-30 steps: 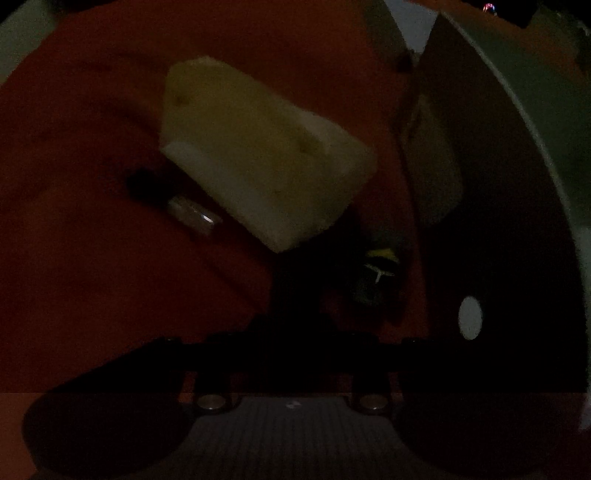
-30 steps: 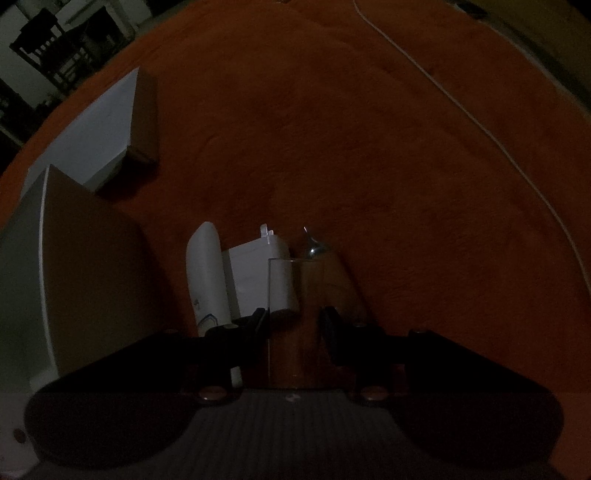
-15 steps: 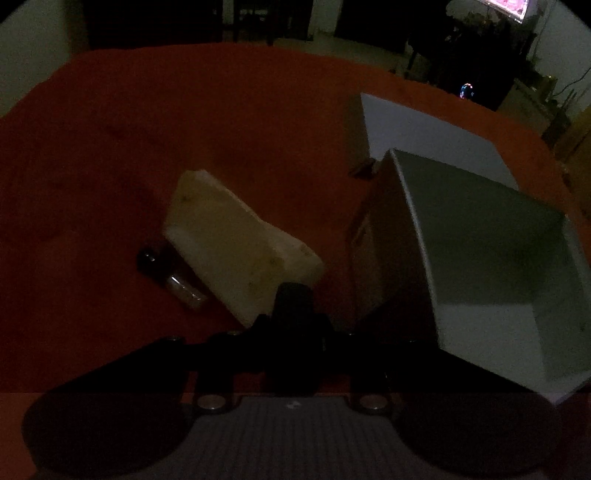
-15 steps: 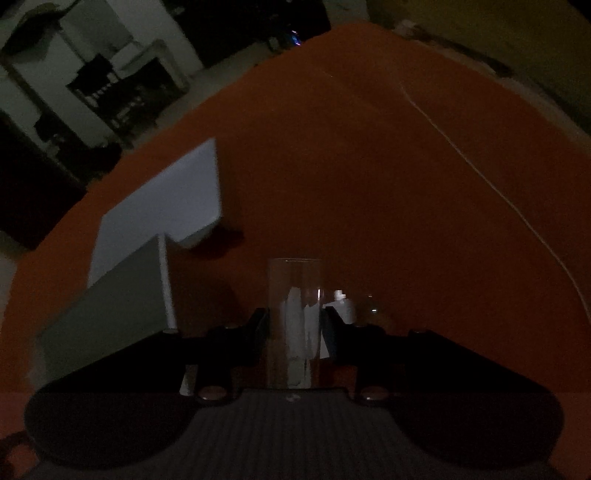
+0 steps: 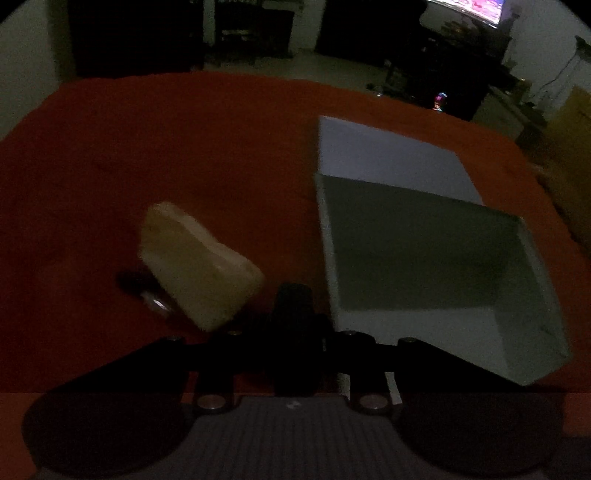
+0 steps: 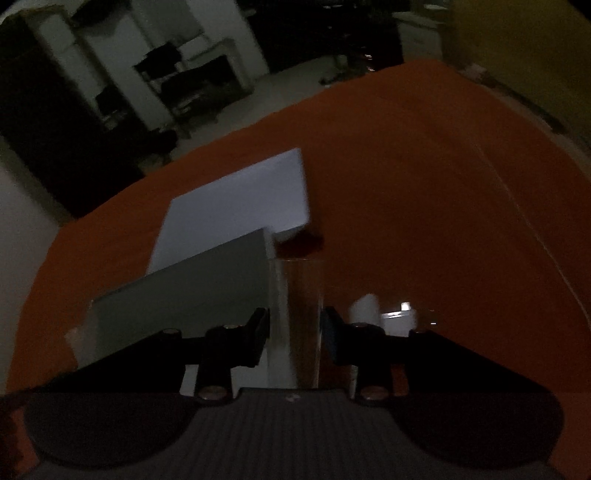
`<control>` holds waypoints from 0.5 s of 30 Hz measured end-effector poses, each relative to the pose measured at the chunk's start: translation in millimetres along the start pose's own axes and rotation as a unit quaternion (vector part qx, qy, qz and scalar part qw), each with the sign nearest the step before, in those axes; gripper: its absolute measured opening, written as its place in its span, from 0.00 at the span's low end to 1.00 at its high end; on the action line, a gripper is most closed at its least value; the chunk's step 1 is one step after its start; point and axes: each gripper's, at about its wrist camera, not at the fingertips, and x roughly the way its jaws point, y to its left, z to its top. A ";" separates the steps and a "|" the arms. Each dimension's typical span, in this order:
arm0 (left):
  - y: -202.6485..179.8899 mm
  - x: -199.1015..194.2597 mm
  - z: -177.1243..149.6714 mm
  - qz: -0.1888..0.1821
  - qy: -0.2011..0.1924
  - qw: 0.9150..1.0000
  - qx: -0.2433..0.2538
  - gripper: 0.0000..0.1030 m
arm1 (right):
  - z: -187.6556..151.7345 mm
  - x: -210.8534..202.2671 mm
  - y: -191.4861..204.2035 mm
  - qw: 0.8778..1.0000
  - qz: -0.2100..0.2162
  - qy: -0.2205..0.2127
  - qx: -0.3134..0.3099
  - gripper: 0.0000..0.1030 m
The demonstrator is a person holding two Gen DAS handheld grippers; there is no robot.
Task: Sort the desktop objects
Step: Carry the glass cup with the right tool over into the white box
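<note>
Both claws have risen since a second ago: the right claw [image 6: 295,332] keeps its fingers pressed on a clear glass tube [image 6: 298,317] that then stood low among white items on the cloth, while the left claw [image 5: 295,314] is narrowed on a small dark object [image 5: 294,297] too dim to identify, with the yellow sponge [image 5: 199,266] and a small vial [image 5: 155,302] now smaller on its left. The open white box [image 5: 424,266] and its flat lid [image 5: 388,155], which loomed close, now sit in full view on the orange-red cloth of the tabletop [image 5: 166,147]. Beyond the tabletop's far edge lies a dark room with shelving [image 6: 184,85] and a lit screen [image 5: 469,7].
</note>
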 end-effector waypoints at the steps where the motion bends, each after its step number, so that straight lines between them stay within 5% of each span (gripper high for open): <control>1: -5.9 1.7 -1.5 0.006 0.002 1.000 0.003 0.21 | -1.1 0.4 7.0 1.000 0.006 0.003 -0.007 0.34; 5: -24.4 -2.2 -2.7 0.041 -0.007 0.999 0.020 0.21 | -8.6 7.7 33.2 0.999 0.023 0.023 -0.029 0.34; 15: -31.4 -43.0 10.3 0.015 -0.051 0.998 0.015 0.21 | -19.1 42.1 83.9 0.994 0.064 0.063 -0.063 0.34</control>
